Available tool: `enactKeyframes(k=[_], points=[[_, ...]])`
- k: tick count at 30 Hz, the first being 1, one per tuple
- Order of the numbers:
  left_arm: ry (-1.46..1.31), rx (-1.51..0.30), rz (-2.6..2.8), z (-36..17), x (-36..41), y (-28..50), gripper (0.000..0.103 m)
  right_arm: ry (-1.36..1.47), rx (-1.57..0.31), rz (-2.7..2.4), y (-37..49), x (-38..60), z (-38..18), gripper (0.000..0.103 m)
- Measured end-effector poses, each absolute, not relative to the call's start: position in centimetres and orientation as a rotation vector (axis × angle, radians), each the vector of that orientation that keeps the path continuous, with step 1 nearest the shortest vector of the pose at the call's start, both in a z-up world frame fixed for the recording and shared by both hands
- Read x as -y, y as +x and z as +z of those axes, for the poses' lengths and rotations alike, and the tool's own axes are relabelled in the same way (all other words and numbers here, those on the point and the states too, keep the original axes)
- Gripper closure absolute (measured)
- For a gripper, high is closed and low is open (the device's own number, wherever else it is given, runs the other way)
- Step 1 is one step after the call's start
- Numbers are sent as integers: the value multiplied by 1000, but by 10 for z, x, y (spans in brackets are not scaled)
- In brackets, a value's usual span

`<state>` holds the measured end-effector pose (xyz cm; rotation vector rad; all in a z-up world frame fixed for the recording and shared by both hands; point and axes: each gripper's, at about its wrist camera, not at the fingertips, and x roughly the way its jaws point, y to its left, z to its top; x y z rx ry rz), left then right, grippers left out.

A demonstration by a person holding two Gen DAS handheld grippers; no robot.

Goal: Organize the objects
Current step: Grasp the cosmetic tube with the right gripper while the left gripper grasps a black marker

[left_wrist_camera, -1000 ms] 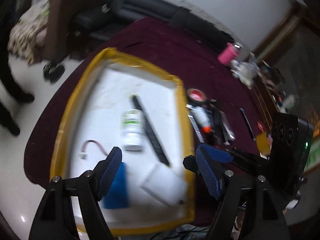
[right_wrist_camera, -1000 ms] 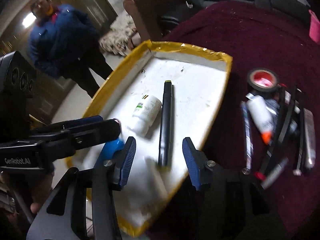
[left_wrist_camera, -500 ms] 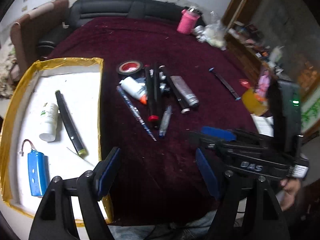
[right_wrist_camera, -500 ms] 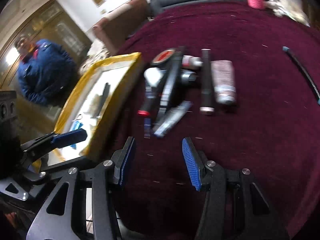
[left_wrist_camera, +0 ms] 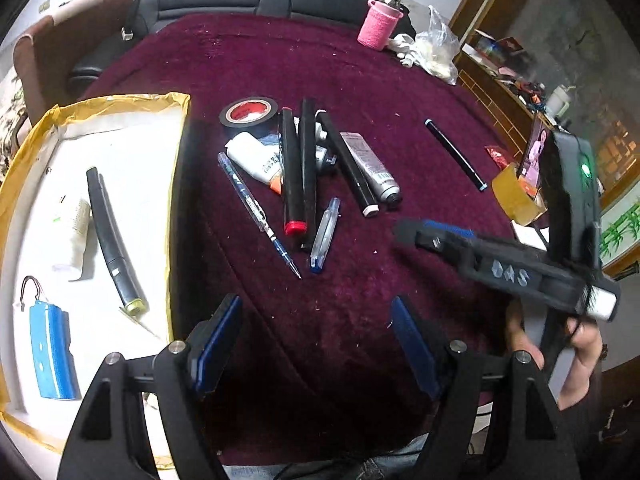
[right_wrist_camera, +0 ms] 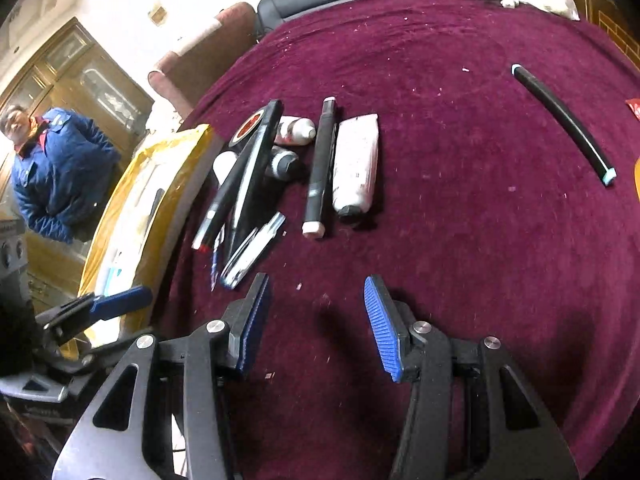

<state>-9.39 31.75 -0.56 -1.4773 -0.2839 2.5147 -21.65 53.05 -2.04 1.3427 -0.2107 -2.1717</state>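
A heap of pens, markers and tubes lies on the maroon tablecloth, with a roll of black tape at its far left; the heap also shows in the right wrist view. A yellow-rimmed white tray at the left holds a black marker, a white bottle and a blue battery pack. My left gripper is open and empty above bare cloth near the front edge. My right gripper is open and empty just in front of the heap.
A single black pen lies apart at the right; it also shows in the right wrist view. A pink-sleeved bottle and a plastic bag stand at the far edge. A tape roll sits at the right edge. A person in blue stands beyond the tray.
Both grippers have swung right, away from the tray and over the tablecloth before the heap. Both stay open and empty.
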Motion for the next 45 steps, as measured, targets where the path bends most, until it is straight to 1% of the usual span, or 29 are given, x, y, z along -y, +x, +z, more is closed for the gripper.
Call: enactKeyframes(k=[6, 8, 12, 14, 15, 18, 22, 24, 25, 27, 31, 34, 35, 36, 37, 38, 39, 41, 43, 45], points=[[-1494, 276, 2547, -6, -312, -101, 27, 1312, 171, -2282, -252, -523, -15, 54], [-1495, 246, 2582, -4, -310, -104, 28, 1350, 132, -2305, -270, -517, -20, 54], [-1482, 253, 2566, -1, -309, -108, 28, 1372, 116, -2276, -291, -508, -28, 55], [-1472, 234, 2575, 1, -314, -114, 29, 1343, 46, -2282, -292, -499, -28, 60], [-1464, 223, 2570, 2, -317, -116, 29, 1321, 15, -2289, -291, -497, -26, 73], [-1427, 208, 2547, 5, -331, -127, 30, 1339, -21, -2307, -286, -502, -27, 74], [-1447, 279, 2494, 0, -345, -150, 32, 1355, -29, -2353, -259, -523, -26, 74], [-1482, 287, 2482, -4, -353, -164, 39, 1361, -9, -2369, -245, -534, -26, 74], [-1483, 283, 2480, -4, -357, -169, 41, 1358, 3, -2371, -237, -537, -26, 74], [-1510, 277, 2459, -7, -367, -181, 42, 1350, 2, -2385, -224, -537, -27, 74], [-1596, 302, 2409, -18, -382, -207, 44, 1336, 74, -2369, -212, -541, -30, 74], [-1658, 257, 2445, -30, -387, -224, 44, 1327, 92, -2358, -210, -545, -31, 74], [-1678, 257, 2438, -35, -387, -229, 53, 1323, 106, -2350, -210, -547, -31, 74], [-1708, 260, 2434, -41, -386, -236, 59, 1323, 112, -2347, -210, -547, -31, 74], [-1680, 243, 2471, -39, -387, -237, 63, 1325, 120, -2345, -210, -547, -31, 74], [-1685, 203, 2486, -39, -388, -239, 73, 1321, 123, -2345, -209, -548, -31, 74], [-1692, 176, 2495, -39, -389, -239, 76, 1317, 113, -2347, -209, -547, -31, 74], [-1695, 163, 2497, -39, -384, -233, 89, 1319, 116, -2351, -207, -546, -31, 74], [-1709, 219, 2447, -38, -374, -222, 89, 1319, 121, -2347, -208, -546, -31, 74], [-1718, 219, 2415, -37, -371, -206, 90, 1320, 133, -2343, -208, -548, -32, 74]])
